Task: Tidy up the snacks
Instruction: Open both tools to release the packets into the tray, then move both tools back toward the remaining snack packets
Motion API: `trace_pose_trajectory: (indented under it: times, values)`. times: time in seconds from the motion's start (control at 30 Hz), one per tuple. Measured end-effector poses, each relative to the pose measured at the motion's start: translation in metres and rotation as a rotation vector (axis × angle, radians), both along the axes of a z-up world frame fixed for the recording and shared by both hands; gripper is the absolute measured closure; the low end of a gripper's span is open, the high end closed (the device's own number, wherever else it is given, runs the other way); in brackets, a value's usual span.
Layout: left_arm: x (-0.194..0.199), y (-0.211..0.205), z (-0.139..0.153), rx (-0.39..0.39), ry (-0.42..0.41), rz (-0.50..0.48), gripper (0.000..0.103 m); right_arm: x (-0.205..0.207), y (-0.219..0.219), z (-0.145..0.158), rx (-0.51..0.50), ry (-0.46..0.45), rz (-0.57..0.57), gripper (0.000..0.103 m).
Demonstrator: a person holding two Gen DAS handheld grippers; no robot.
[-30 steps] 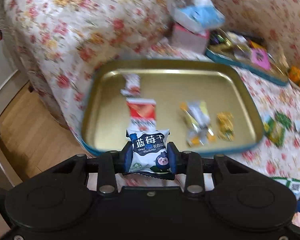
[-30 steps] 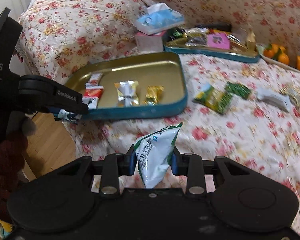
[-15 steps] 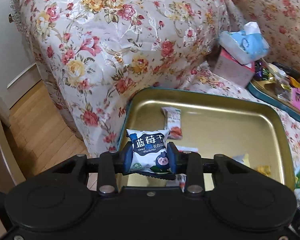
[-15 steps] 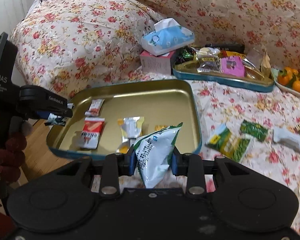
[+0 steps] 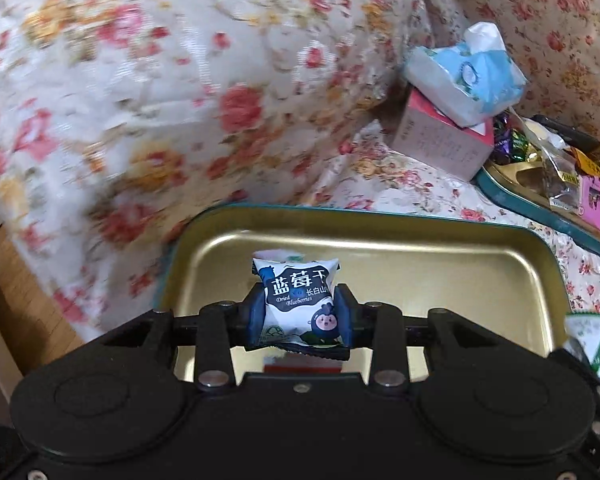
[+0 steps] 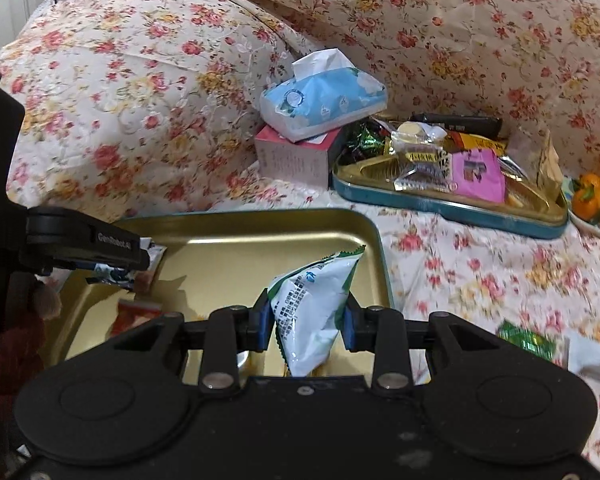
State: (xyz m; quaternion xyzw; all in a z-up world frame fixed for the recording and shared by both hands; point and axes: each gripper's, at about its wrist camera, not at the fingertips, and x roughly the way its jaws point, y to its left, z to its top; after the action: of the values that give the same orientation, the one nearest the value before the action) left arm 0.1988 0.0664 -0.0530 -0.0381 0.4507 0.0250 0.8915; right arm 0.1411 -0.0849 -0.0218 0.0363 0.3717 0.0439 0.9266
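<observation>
My left gripper [image 5: 299, 312] is shut on a white and dark blue dried blueberry packet [image 5: 298, 298], held just above the left part of the gold tray [image 5: 440, 256]. My right gripper [image 6: 306, 318] is shut on a white and green snack packet [image 6: 314, 304], held above the same gold tray [image 6: 260, 236] near its right side. The left gripper [image 6: 140, 254] and its packet [image 6: 112, 272] show at the left of the right wrist view. A red snack packet [image 6: 134, 312] lies in the tray below it.
A blue tissue pack [image 6: 322, 98] sits on a pink box [image 6: 296, 156] behind the tray. A second teal tray [image 6: 452, 200] full of snacks stands at the right, with oranges [image 6: 598, 200] beyond. Loose green packets [image 6: 528, 338] lie on the floral cover.
Both grippers have moved forward and down over the gold tray, each still holding its packet. The tray looks larger and closer in both views.
</observation>
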Motion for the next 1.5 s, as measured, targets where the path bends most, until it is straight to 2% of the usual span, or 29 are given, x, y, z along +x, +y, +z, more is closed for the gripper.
trace_pose_trajectory:
  times: [0.17, 0.43, 0.47, 0.5, 0.53, 0.63, 1.0, 1.37, 1.5]
  values:
    - [-0.001, -0.005, 0.002, 0.023, -0.061, -0.027, 0.058, 0.017, 0.004, -0.005, -0.026, -0.009, 0.008, 0.068]
    - [-0.01, 0.004, 0.001, -0.004, -0.031, -0.004, 0.057, 0.037, 0.007, -0.02, -0.03, 0.012, -0.009, 0.067]
    - [-0.013, 0.005, 0.001, -0.005, -0.032, -0.002, 0.057, 0.035, 0.007, -0.021, -0.026, 0.01, -0.015, 0.064]
    - [-0.016, 0.005, 0.003, -0.004, -0.033, -0.001, 0.057, 0.034, 0.006, -0.021, -0.023, 0.009, -0.021, 0.055]
    - [-0.019, 0.005, 0.004, -0.001, -0.035, -0.003, 0.057, 0.032, 0.005, -0.02, -0.023, 0.006, -0.032, 0.051]
    - [-0.031, 0.002, 0.009, 0.013, -0.047, -0.01, 0.057, 0.022, 0.002, -0.016, -0.017, -0.015, -0.05, 0.05]
    - [-0.091, -0.03, 0.023, 0.034, -0.058, -0.104, 0.057, -0.054, -0.025, 0.01, 0.036, -0.094, -0.13, 0.05]
    - [-0.148, -0.09, 0.0, 0.069, 0.027, -0.249, 0.058, -0.154, -0.092, -0.012, 0.077, -0.012, -0.334, 0.049]
    - [-0.159, -0.113, 0.004, 0.077, 0.008, -0.301, 0.058, -0.176, -0.114, -0.023, 0.059, 0.008, -0.405, 0.049]
